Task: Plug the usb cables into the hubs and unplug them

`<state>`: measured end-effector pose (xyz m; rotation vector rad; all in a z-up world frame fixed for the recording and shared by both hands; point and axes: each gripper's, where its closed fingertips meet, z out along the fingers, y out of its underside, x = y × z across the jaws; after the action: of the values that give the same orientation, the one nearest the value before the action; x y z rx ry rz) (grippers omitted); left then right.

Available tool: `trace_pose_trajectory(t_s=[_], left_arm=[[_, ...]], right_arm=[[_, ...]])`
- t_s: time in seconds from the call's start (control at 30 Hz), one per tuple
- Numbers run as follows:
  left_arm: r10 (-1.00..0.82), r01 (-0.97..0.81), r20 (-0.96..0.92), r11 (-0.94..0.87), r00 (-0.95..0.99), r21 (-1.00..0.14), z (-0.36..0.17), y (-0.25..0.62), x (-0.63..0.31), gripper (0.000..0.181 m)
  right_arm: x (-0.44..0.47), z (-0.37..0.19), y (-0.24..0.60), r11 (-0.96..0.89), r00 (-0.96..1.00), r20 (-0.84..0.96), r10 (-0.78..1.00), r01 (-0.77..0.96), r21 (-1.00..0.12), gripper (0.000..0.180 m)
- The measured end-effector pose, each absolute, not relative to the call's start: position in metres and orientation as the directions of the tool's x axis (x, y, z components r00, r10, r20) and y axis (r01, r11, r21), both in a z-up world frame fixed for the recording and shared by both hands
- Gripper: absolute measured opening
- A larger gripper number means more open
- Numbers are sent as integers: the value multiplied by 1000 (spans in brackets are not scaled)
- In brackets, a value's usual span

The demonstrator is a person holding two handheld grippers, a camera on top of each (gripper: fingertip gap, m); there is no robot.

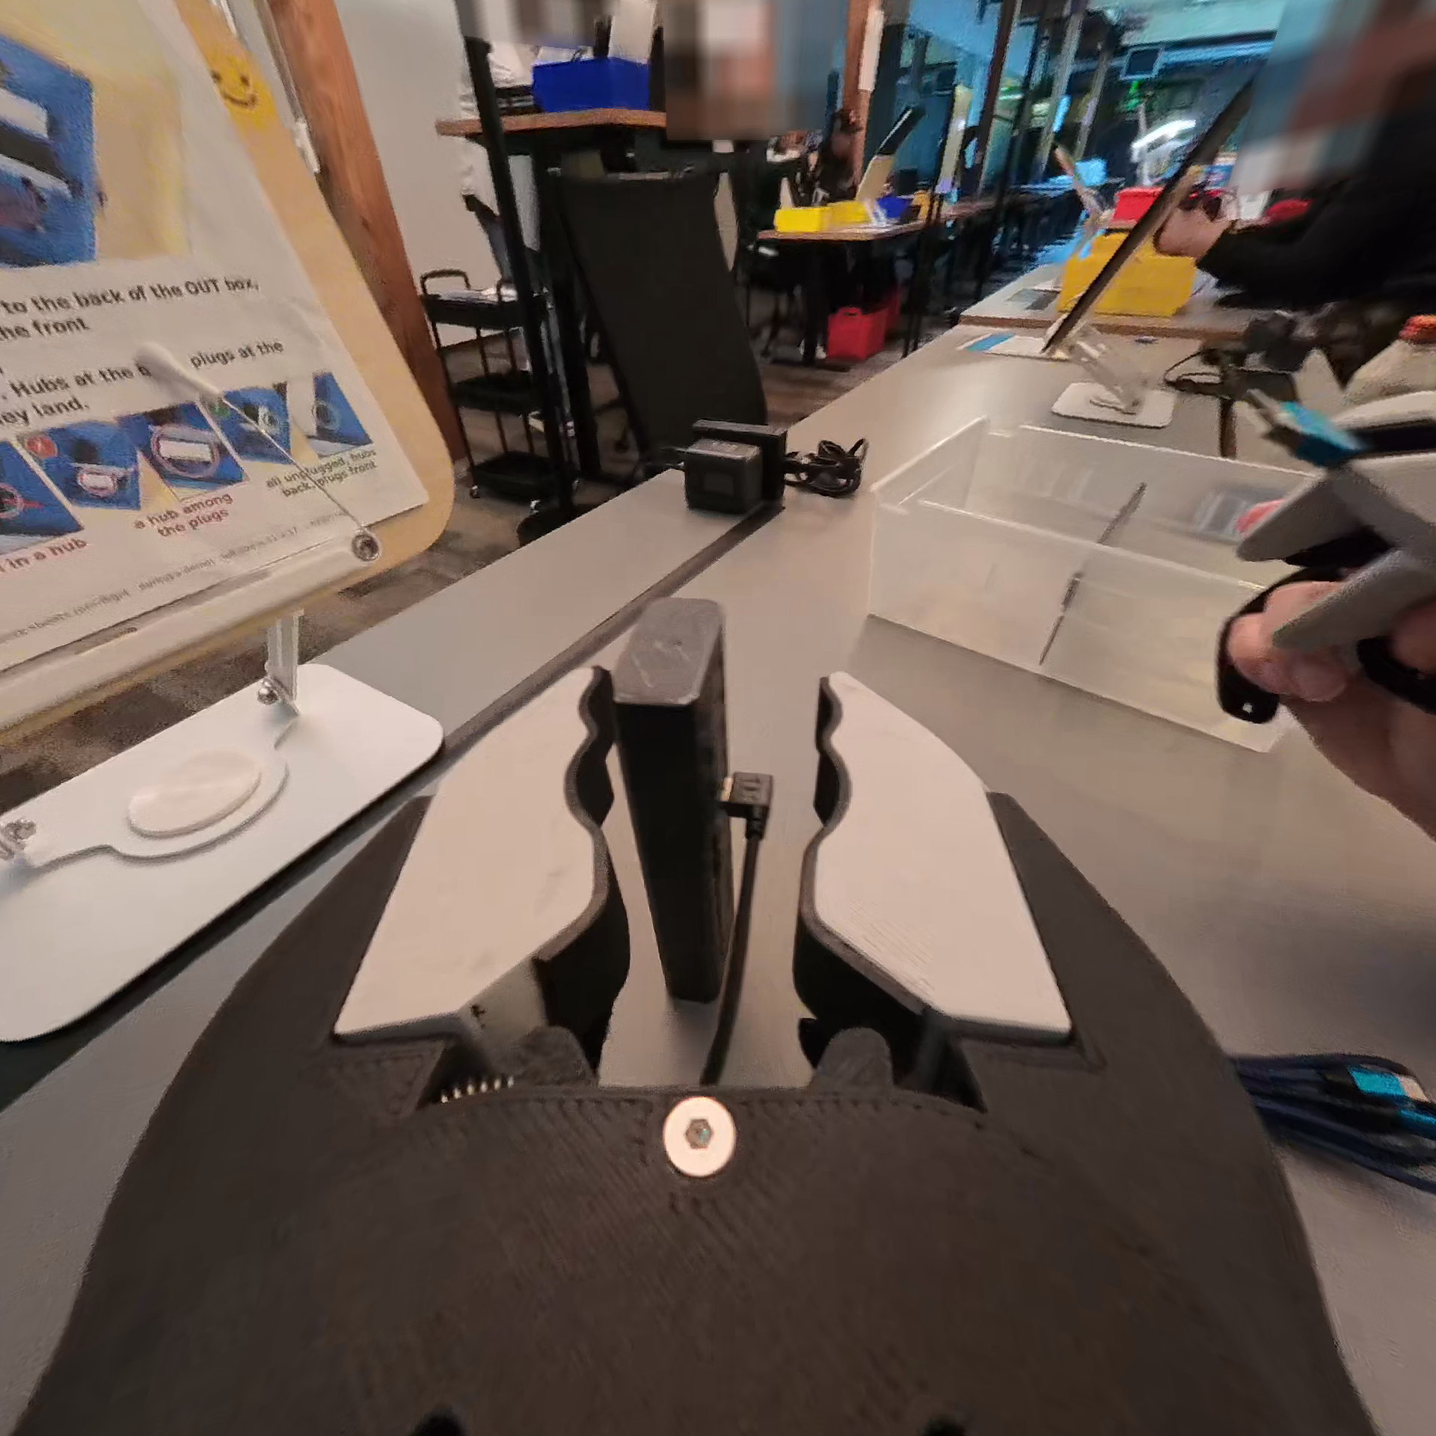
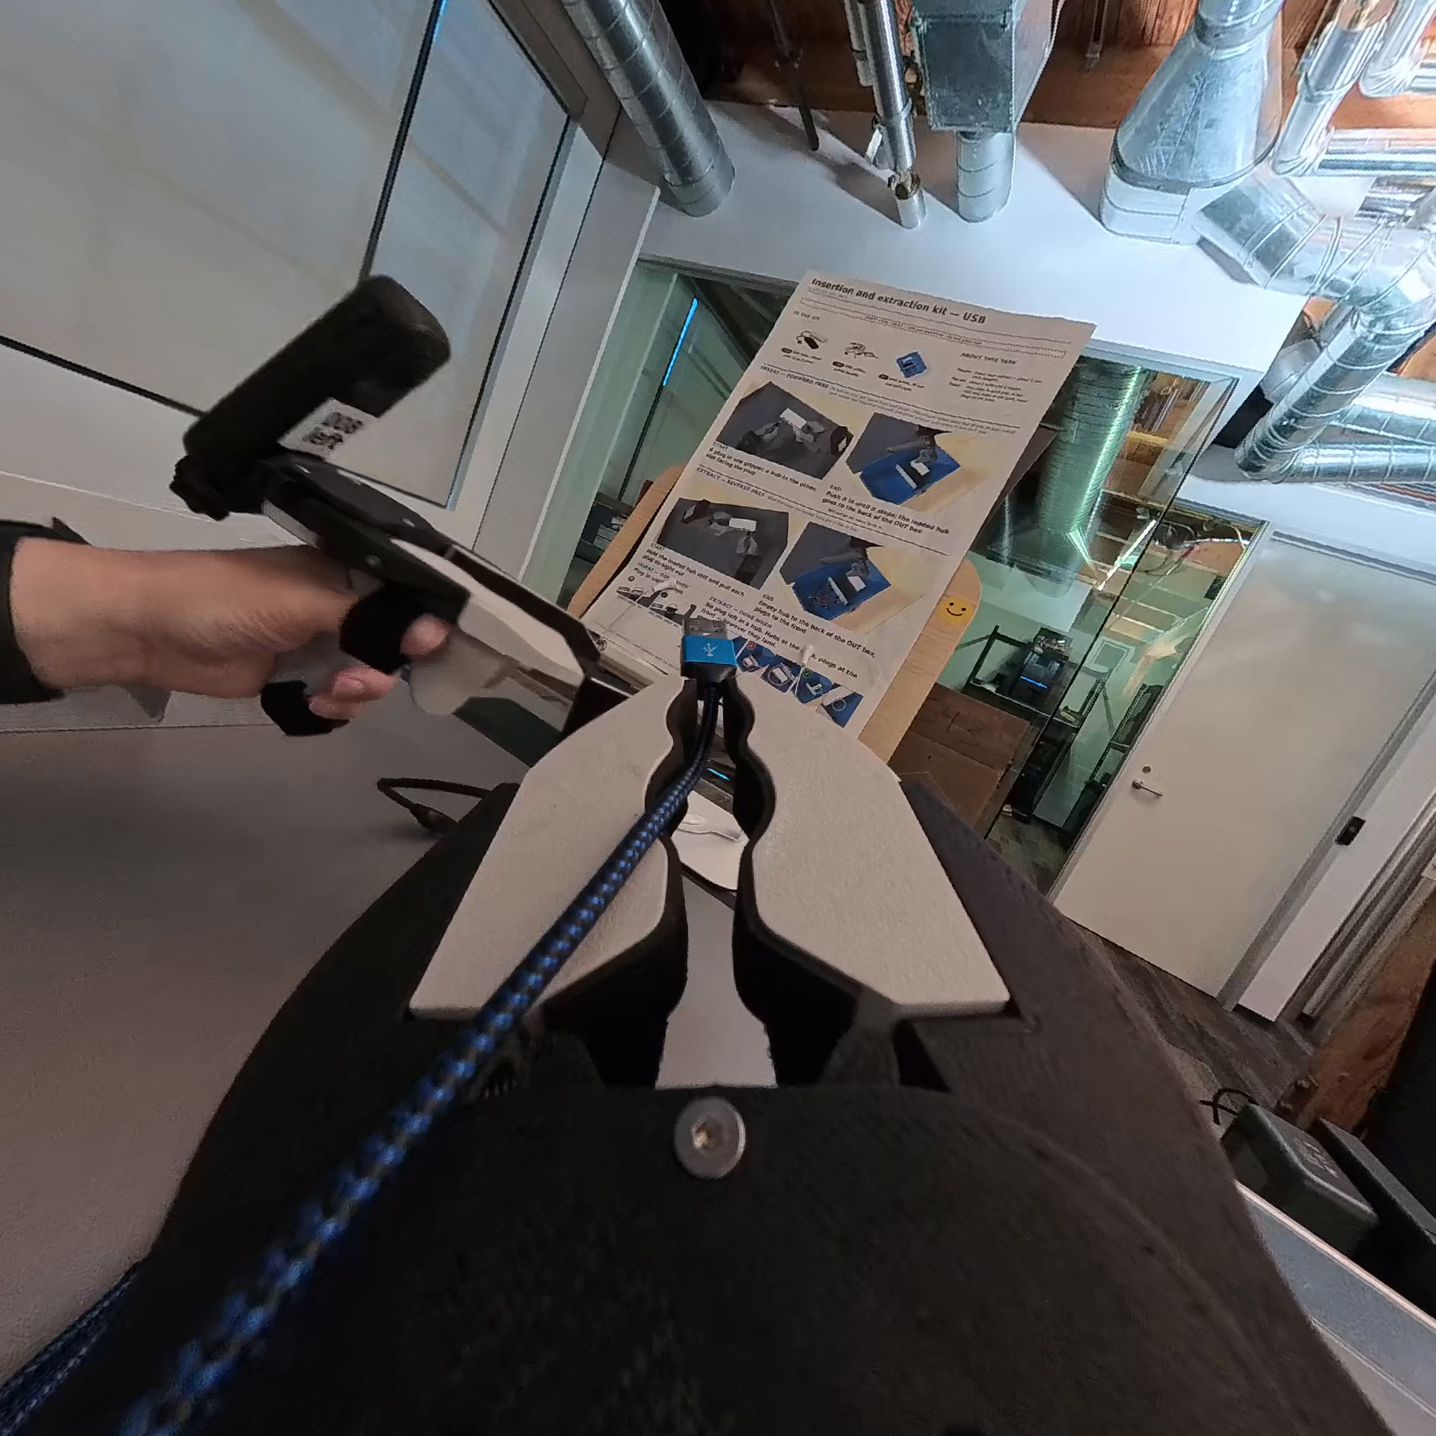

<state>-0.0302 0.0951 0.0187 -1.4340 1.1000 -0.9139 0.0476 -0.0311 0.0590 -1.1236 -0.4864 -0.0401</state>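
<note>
In the left wrist view, my left gripper [image 1: 711, 699] is open. A black hub [image 1: 672, 792] stands on edge on the grey table [image 1: 1010, 894] between its fingers, close to the left finger. A black angled plug [image 1: 750, 796] sits in the hub's right side, and its cable runs back toward me. My right gripper [image 2: 709, 699] is shut on a blue braided USB cable [image 2: 544, 987] just behind its blue plug [image 2: 707, 649], which sticks out past the fingertips. The right gripper also shows at the right edge of the left wrist view [image 1: 1321, 466], held in the air apart from the hub.
A clear plastic box [image 1: 1088, 559] stands at the right back. An instruction sheet [image 1: 155, 388] stands on a white base [image 1: 194, 816] at the left. A black adapter [image 1: 726, 466] sits at the table's far edge. More blue cables [image 1: 1360, 1111] lie at the right.
</note>
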Motion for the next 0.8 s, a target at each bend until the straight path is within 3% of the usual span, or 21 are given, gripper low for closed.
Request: trace_pose_trajectory(t_s=[0.13, 0.2, 0.23, 0.27, 0.33, 0.4, 0.57, 0.67, 0.8], left_arm=[[-954, -202, -89, 31, 287, -979, 10, 74, -55, 56], [-926, -198, -189, 129, 327, -972, 11, 72, -64, 49], [-918, -195, -222, 164, 328, -967, 13, 77, -65, 56], [-932, -213, -200, 139, 301, -967, 10, 83, -62, 63], [-974, -248, 27, -84, 224, -965, 0, 85, -54, 87], [-980, -241, 164, -186, 110, -952, -5, 67, -49, 76], [-910, -367, -226, 90, 348, -926, -51, 93, -61, 75], [-940, -443, -148, -4, 307, -897, -79, 96, -50, 82], [-953, -499, -106, -52, 283, -865, -96, 104, -37, 76]], right_arm=[[48, 59, -31, 442, 894, 394, 212, 272, -855, 6], [48, 59, -31, 444, 895, 395, 209, 273, -853, 6], [48, 60, -31, 449, 893, 400, 207, 277, -850, 6], [48, 60, -32, 455, 891, 404, 206, 278, -846, 6], [51, 60, -31, 450, 898, 388, 205, 266, -852, 6], [52, 57, -29, 442, 899, 386, 206, 267, -856, 7], [51, 56, -29, 442, 897, 385, 219, 261, -859, 6], [47, 56, -30, 446, 892, 394, 220, 267, -854, 6], [45, 52, -27, 434, 879, 425, 216, 303, -848, 6]])
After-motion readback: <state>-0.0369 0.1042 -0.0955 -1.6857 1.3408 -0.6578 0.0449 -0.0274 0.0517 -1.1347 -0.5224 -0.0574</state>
